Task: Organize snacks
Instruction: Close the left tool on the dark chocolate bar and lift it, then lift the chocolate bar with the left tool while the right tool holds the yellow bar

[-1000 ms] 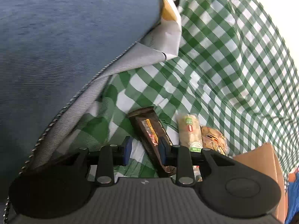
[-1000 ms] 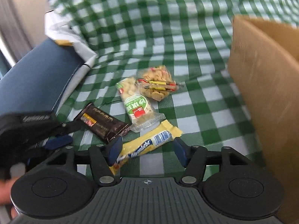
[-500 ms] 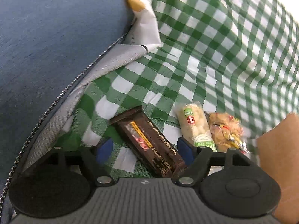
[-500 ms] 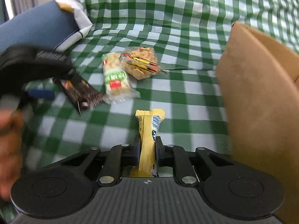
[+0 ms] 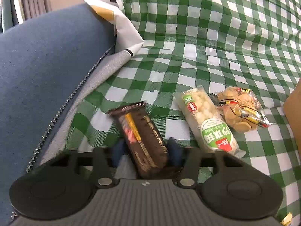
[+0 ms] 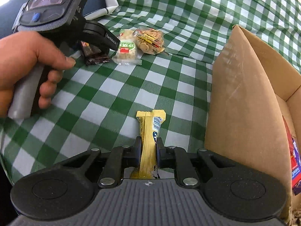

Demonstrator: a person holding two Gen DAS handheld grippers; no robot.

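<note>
Green-and-white checked cloth (image 6: 116, 86) covers the worktop, with an open cardboard box (image 6: 242, 101) standing at the right side and a blue zippered bag (image 5: 47, 71) lying at the left.

Step in hand, as judged: each hand takes one bar for transfer into the box. To do it well, seat the bar square between the pads before lifting, grip across its narrow width near one end, and clear the near wall of the box before releasing. Do not drag the wrapper across the cloth, since the cloth is loose and wrinkled.

Right claw (image 6: 148, 150): narrow, jaws clamped on the yellow snack bar (image 6: 149, 131). The bar stands edge-up and projects forward past the pads, just beside the box wall.

Left claw (image 5: 144, 150): jaws closing around the dark brown chocolate bar (image 5: 141, 131). The bar lies between the blue pads (image 5: 174, 150), which are blurred; firm pad contact cannot be confirmed. The person's hand (image 6: 24, 66) works its trigger.

Still on the cloth: a clear puffed-rice packet with a green label (image 5: 205, 120), lying just right of the chocolate bar, and a clear bag of small biscuits (image 5: 239, 109), touching the packet.
</note>
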